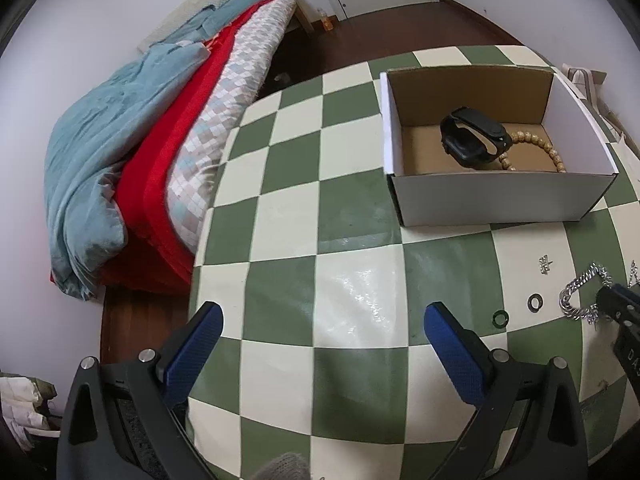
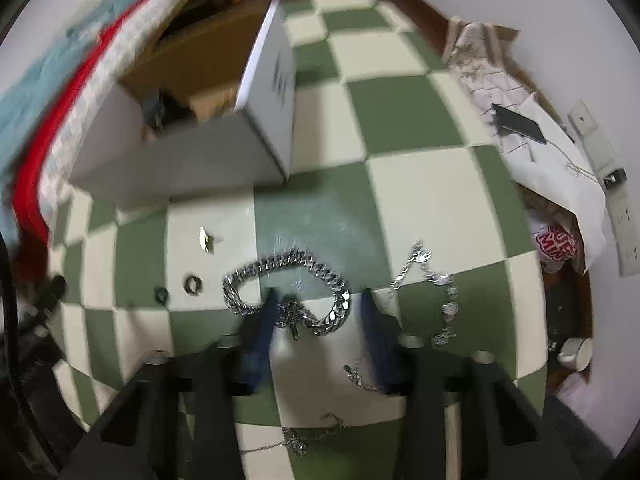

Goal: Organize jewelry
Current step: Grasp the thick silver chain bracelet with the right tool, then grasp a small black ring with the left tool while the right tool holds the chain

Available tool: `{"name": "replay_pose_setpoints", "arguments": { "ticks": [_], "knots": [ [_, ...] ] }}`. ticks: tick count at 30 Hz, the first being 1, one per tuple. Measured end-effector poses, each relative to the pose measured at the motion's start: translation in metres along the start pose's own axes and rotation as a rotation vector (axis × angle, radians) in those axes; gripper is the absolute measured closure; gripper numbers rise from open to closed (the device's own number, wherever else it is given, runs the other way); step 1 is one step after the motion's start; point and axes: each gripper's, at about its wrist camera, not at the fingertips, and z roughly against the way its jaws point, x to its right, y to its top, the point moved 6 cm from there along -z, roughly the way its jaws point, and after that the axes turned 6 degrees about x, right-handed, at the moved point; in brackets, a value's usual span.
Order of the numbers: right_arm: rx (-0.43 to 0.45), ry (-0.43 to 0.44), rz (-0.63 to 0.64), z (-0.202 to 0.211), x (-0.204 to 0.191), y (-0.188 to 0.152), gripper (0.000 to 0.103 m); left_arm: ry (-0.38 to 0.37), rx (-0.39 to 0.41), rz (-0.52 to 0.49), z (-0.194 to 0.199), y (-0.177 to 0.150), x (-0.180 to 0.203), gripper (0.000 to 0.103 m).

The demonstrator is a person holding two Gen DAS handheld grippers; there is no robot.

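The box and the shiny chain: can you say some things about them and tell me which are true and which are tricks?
1. The black watch lies inside the cardboard box. True.
2. The wooden bead bracelet sits out on the checkered tablecloth. False: it is in the box, next to the watch.
3. The right gripper is open, with a finger on each side of part of the thick silver chain. True.
4. The left gripper holds a ring. False: it is open and holds nothing.
5. The two small rings are already in the box. False: they lie on the tablecloth, left of the chain in the right wrist view.
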Motion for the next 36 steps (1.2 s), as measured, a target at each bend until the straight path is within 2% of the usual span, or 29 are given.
{"name": "replay_pose_setpoints", "arguments": {
  "ticks": [1, 3, 9, 10, 12, 18, 22, 24, 25, 26, 29, 32, 36],
  "knots": [
    [-0.003, 0.0, 0.002, -0.001, -0.001, 0.001, 0.093, -0.013, -0.005, 0.004, -0.002, 0.0, 0.002, 0.0],
    [-0.008, -0.016, 0.0, -0.002, 0.001, 0.003, 0.095, -0.052, -0.019, 0.0, -0.005, 0.0, 0.011, 0.0],
    [0.005, -0.049, -0.064, 0.005, 0.029, 0.004, 0.095, -0.172, -0.031, -0.091, -0.006, -0.004, 0.056, 0.001],
    [0.004, -0.055, -0.068, 0.006, 0.034, 0.004, 0.095, -0.188, -0.038, -0.104, -0.007, -0.005, 0.063, 0.003],
    [0.002, -0.063, -0.076, 0.007, 0.042, 0.003, 0.095, -0.208, -0.05, -0.13, -0.009, -0.007, 0.074, 0.016],
    [0.002, -0.067, -0.083, 0.009, 0.048, 0.001, 0.095, -0.245, -0.076, -0.162, -0.014, -0.014, 0.093, 0.02],
    [0.004, -0.07, -0.082, 0.008, 0.047, 0.002, 0.095, -0.277, -0.073, -0.15, -0.013, -0.015, 0.094, 0.029],
    [0.004, -0.069, -0.081, 0.008, 0.047, 0.001, 0.095, -0.305, -0.067, -0.143, -0.011, -0.015, 0.096, 0.045],
    [0.004, -0.07, -0.081, 0.008, 0.047, 0.001, 0.095, -0.312, -0.064, -0.143, -0.01, -0.015, 0.097, 0.049],
    [0.004, -0.07, -0.081, 0.008, 0.047, 0.001, 0.095, -0.32, -0.062, -0.146, -0.009, -0.015, 0.099, 0.057],
    [0.003, -0.07, -0.081, 0.008, 0.048, 0.001, 0.095, -0.338, -0.057, -0.16, -0.006, -0.016, 0.106, 0.086],
    [0.003, -0.072, -0.082, 0.007, 0.048, 0.001, 0.095, -0.337, -0.055, -0.167, -0.003, -0.019, 0.111, 0.094],
    [0.002, -0.07, -0.084, 0.008, 0.049, 0.0, 0.095, -0.33, -0.054, -0.164, -0.004, -0.02, 0.109, 0.096]
  ]
}}
